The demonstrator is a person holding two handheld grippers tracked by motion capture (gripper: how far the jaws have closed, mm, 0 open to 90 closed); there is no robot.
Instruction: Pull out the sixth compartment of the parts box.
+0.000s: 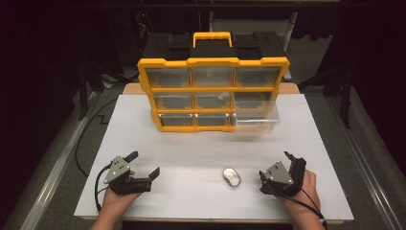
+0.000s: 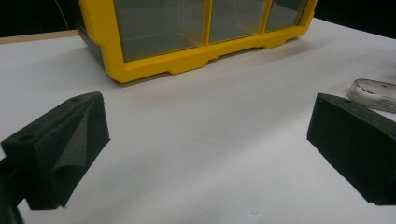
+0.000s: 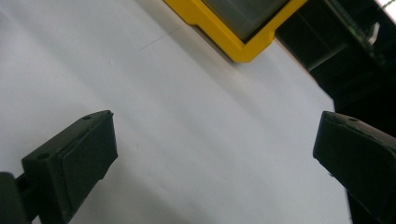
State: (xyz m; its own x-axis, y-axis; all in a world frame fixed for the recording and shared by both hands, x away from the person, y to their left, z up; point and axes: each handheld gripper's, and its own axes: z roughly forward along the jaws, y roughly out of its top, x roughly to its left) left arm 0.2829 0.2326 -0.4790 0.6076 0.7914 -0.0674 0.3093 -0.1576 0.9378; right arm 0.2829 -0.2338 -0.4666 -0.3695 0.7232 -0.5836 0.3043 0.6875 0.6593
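The white table [image 1: 201, 143] carries everything, and the yellow drawer cabinet [image 1: 213, 88] at its far middle serves as the landmark; nearest the person, well in front of the cabinet and off toward its left end, the left gripper [image 1: 143, 165] rests on the table in the person's left hand [image 1: 115, 199], its jaws spread wide with nothing between them; in the left gripper view the same gripper [image 2: 205, 140] shows bare white surface between its two black jaws, with the cabinet's yellow lower frame [image 2: 187, 60] beyond; well in front of the cabinet toward its right end, the right gripper [image 1: 294, 165] sits in the right hand [image 1: 306, 187], and the right gripper view [image 3: 215, 154] shows its jaws likewise wide apart and holding nothing; between the two grippers, closer to the right one and apart from both, a small oval metal tin [image 1: 231, 177] lies flat on the table, well in front of the cabinet's right half; the left gripper view catches its edge [image 2: 373, 93] just beyond the right-hand jaw; farther back, at the cabinet's lower right corner, a clear drawer [image 1: 256, 122] stands pulled out from its slot; the other drawers sit closed in the yellow frame; on top of the cabinet, at the far side, a yellow carry handle [image 1: 212, 38] rises from the black lid.
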